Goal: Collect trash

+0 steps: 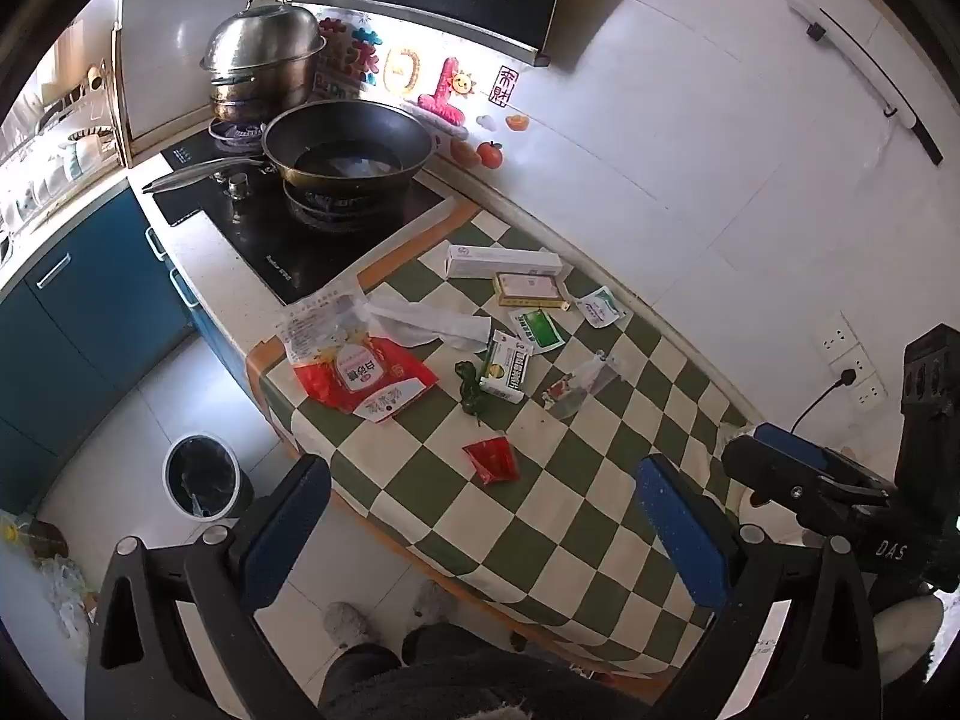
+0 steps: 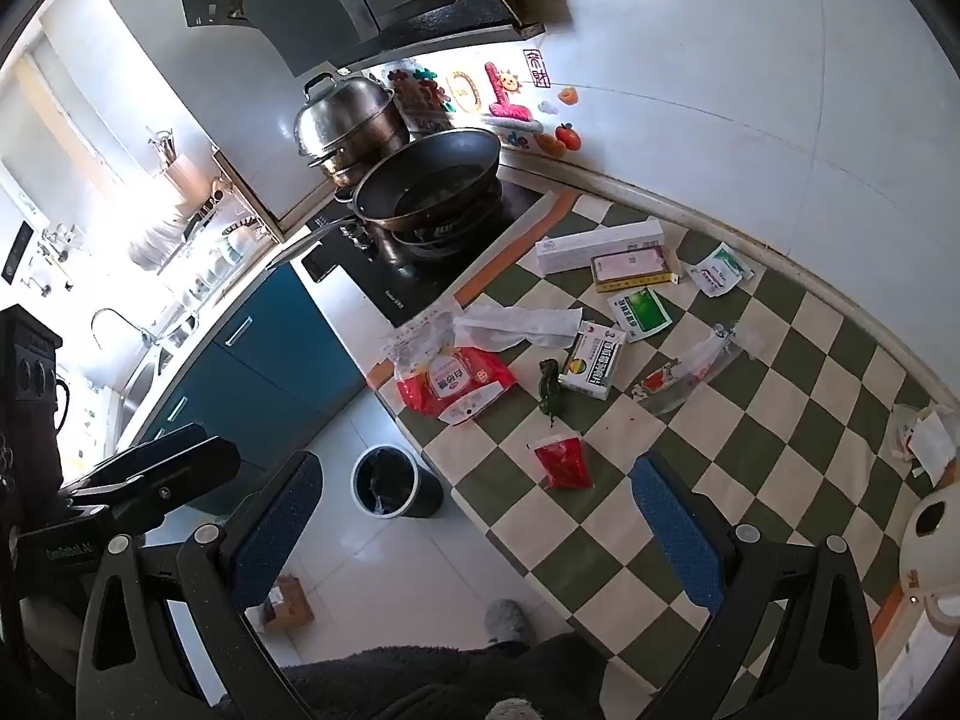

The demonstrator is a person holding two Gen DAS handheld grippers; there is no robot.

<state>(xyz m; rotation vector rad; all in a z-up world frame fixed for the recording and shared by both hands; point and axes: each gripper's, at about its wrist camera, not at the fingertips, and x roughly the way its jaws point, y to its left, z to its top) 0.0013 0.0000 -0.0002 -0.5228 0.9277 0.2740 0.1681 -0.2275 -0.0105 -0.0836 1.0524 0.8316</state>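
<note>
Trash lies scattered on a green-and-cream checked counter cloth [image 1: 576, 480]: a small red sachet [image 1: 492, 459] [image 2: 563, 462] nearest me, a large red bag [image 1: 366, 375] [image 2: 453, 381], a green-and-white box [image 1: 507, 369] [image 2: 591, 366], a dark green wrapper [image 1: 469, 390] [image 2: 547, 387], a clear wrapper [image 1: 579, 384] [image 2: 690, 369], white paper [image 1: 432, 324], and several cartons and packets behind. A round bin [image 1: 201, 477] [image 2: 387, 480] stands on the floor left of the counter. My left gripper [image 1: 480, 528] is open above the counter's front edge. My right gripper [image 2: 474, 531] is also open, empty, short of the red sachet.
A black wok [image 1: 345, 147] [image 2: 429, 180] and a steel steamer pot [image 1: 261, 57] sit on the hob at the back left. Blue cabinets [image 1: 90, 312] line the left. A white appliance [image 2: 927, 540] stands at the right. Slippers [image 1: 348, 627] and a cardboard box [image 2: 288, 603] are on the floor.
</note>
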